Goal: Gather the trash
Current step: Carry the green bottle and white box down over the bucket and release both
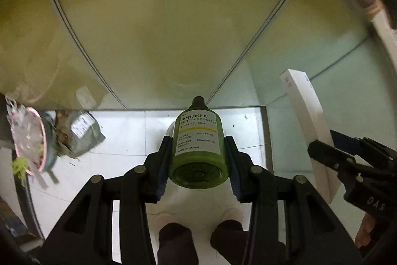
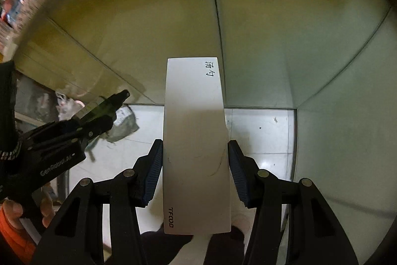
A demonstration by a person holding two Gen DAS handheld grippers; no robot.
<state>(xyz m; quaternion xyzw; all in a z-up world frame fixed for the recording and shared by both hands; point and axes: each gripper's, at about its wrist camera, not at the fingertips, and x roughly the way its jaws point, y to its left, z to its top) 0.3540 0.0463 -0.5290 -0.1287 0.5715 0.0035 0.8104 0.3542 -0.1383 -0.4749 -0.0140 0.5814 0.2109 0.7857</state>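
A small green pump bottle (image 1: 198,160) with a white label and a dark cap is pinched between the pads of my left gripper (image 1: 198,140), cap pointing away and down. My right gripper (image 2: 195,148) is shut on a long white carton (image 2: 193,116) that has printed lettering and sticks out ahead of the fingers. Both point steeply down at a white tiled floor (image 2: 260,131). In the left wrist view the right gripper (image 1: 332,143) and its carton (image 1: 305,111) are at the right. In the right wrist view the left gripper (image 2: 104,118) and the bottle (image 2: 101,107) are at the left.
Pale yellow-green panels (image 1: 161,29) with seams rise just beyond both grippers. A heap of rubbish lies on the floor at the left: a pink-rimmed bowl (image 1: 32,140) and a grey bag (image 1: 82,133). The person's dark trouser legs (image 1: 173,240) stand below.
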